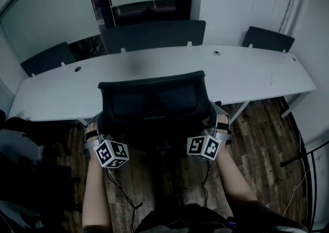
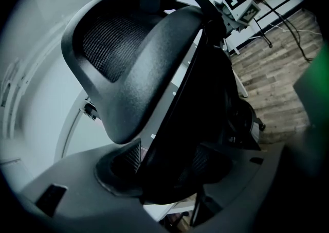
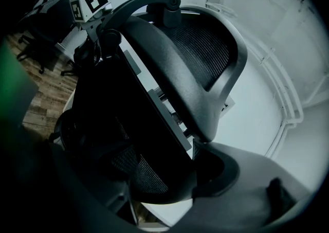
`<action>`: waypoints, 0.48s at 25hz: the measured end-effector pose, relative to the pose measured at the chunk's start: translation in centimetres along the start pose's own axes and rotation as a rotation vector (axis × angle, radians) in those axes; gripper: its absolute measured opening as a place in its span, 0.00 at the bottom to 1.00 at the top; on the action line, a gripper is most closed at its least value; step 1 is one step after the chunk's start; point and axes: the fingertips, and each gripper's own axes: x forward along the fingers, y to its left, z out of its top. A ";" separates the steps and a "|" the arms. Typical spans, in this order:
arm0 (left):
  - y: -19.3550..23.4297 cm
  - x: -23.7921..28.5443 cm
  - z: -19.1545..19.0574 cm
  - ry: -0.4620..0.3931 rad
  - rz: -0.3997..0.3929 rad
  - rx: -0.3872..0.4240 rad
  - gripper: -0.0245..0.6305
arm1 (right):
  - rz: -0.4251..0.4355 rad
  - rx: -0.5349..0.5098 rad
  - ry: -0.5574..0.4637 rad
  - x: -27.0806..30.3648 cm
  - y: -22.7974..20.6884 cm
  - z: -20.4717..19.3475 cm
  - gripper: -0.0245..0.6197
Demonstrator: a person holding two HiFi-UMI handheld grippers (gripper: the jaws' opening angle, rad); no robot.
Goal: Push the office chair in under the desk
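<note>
You stand behind the office chair (image 1: 151,98), left tool (image 1: 95,130) and right tool (image 1: 221,123) each clenched on a side edge of its backrest, level with one another and neither nearer. The desk (image 1: 247,70) lies straight ahead, just beyond the backrest, its long edge running across your line of push — so the move looks to be forward, both hands evenly.

Wood-plank floor (image 1: 264,144), long white desk (image 1: 257,72) and black office chair (image 1: 154,98) standing on it, dark panels (image 1: 154,35) along desk's far edge.
</note>
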 end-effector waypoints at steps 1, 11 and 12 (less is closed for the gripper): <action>0.0 0.0 0.0 0.002 0.003 -0.006 0.46 | -0.001 -0.001 -0.002 0.0 0.0 0.0 0.53; 0.3 -3.7 -1.9 0.039 0.098 -0.166 0.52 | -0.022 0.059 0.037 -2.7 -0.7 -0.6 0.53; 0.1 -4.5 -2.3 0.046 0.099 -0.199 0.52 | -0.032 0.079 0.032 -3.5 -1.0 -0.7 0.53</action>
